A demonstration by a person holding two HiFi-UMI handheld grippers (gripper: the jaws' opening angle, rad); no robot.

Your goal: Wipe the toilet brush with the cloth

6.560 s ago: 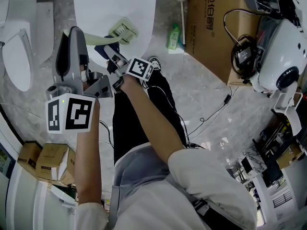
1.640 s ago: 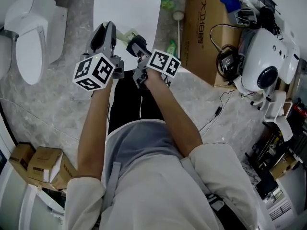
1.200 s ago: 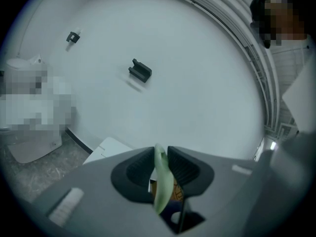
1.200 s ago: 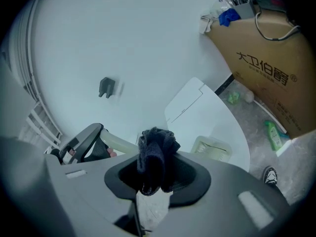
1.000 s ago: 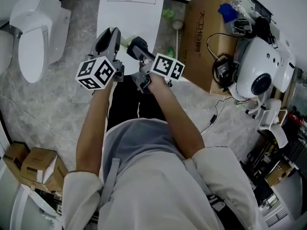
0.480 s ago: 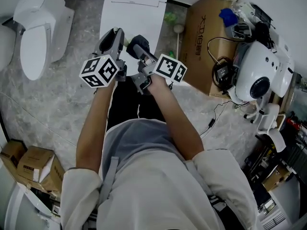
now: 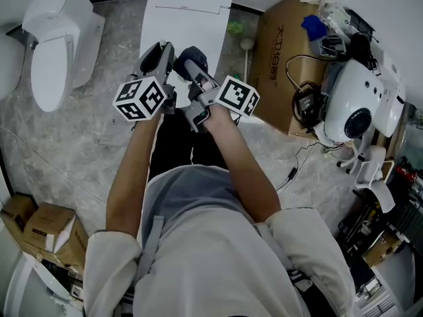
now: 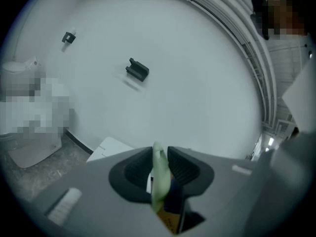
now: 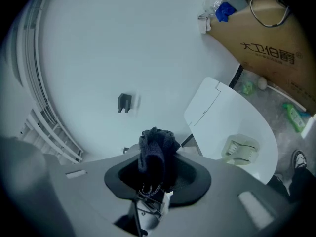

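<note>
Pale-green toilet brush (image 8: 160, 179) handle is clenched in the left gripper (image 8: 159, 157). The brush head (image 9: 240, 150) shows far right, over the white table (image 9: 212, 107). The dark cloth (image 9: 154, 147) is bunched in the clamped right gripper (image 9: 158, 171). Cloth and brush head are apart. Both are grasped, but wiping contact apparently remains to be made.

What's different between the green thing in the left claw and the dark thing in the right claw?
Colour: the brush handle in the left gripper is pale green; the cloth in the right gripper is dark navy. Shape: the brush handle is a thin, smooth sliver; the cloth is a bunched, fuzzy wad bulging above the jaws. Shared: each is clamped between its gripper's jaws.
</note>
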